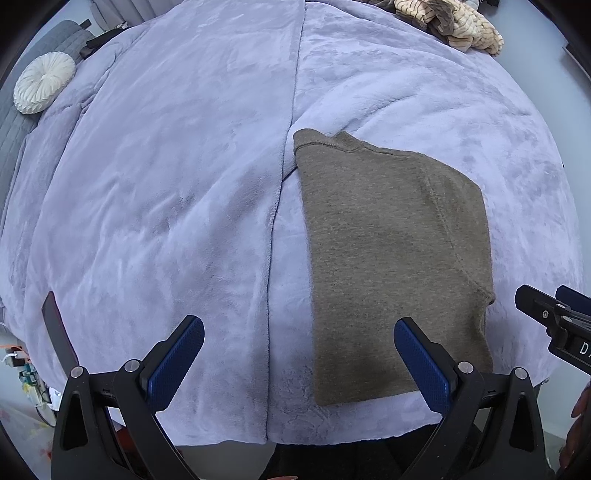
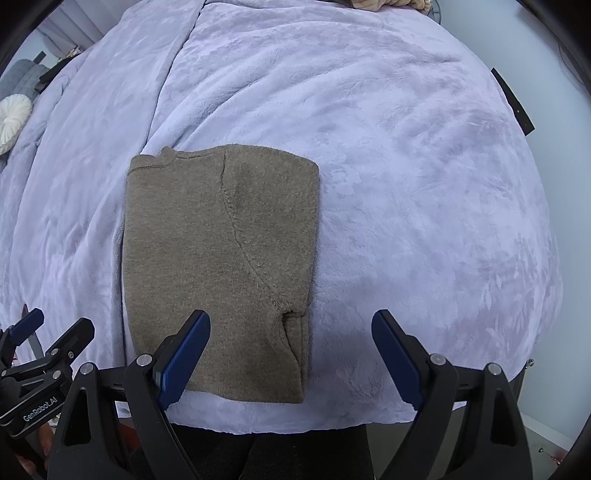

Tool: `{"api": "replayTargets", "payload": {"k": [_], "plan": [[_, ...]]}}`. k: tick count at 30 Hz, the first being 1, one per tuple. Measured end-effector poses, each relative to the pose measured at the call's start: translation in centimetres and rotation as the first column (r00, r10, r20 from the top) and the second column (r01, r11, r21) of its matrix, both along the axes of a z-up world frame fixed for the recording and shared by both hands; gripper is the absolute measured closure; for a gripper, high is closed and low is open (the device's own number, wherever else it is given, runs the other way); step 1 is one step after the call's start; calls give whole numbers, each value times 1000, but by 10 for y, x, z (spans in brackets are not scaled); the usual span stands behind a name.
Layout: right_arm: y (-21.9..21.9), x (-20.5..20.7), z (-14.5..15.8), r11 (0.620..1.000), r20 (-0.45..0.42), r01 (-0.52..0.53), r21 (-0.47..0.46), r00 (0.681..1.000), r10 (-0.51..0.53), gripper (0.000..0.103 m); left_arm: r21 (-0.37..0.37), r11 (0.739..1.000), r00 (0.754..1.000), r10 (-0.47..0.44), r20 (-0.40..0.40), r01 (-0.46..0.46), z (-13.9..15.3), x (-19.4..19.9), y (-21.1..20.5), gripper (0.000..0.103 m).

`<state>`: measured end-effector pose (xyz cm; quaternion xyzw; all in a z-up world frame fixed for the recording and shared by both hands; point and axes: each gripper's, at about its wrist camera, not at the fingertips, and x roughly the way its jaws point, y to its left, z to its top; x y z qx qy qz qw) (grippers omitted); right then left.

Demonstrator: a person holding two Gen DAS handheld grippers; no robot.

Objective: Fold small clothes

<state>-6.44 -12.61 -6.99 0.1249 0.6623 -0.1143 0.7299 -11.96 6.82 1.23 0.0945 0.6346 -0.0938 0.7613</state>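
A brown knit garment point(image 1: 395, 251) lies folded into a tall rectangle on the lavender blanket point(image 1: 166, 192), near the bed's front edge. In the right wrist view the garment point(image 2: 218, 266) shows a curved seam and a folded layer on its right side. My left gripper point(image 1: 299, 332) is open and empty, above the bed's front edge at the garment's left side. My right gripper point(image 2: 291, 328) is open and empty, over the garment's lower right corner. The right gripper also shows at the right edge of the left wrist view point(image 1: 554, 317), and the left gripper shows at the lower left of the right wrist view point(image 2: 48, 332).
A round white cushion point(image 1: 44, 81) sits on a grey seat at the far left. A pile of cream and brown striped fabric point(image 1: 454, 22) lies at the far end of the bed. The blanket's seam point(image 1: 284, 184) runs down the middle. The blanket point(image 2: 424, 184) spreads wide right of the garment.
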Motion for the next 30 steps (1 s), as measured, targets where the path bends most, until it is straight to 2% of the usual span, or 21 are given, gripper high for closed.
{"api": "replayTargets", "payload": {"k": [30], "plan": [[2, 0, -13, 1000, -31, 29, -6, 999, -29, 12, -14, 1000, 999, -20, -30, 19, -18, 10, 0, 0]]}}
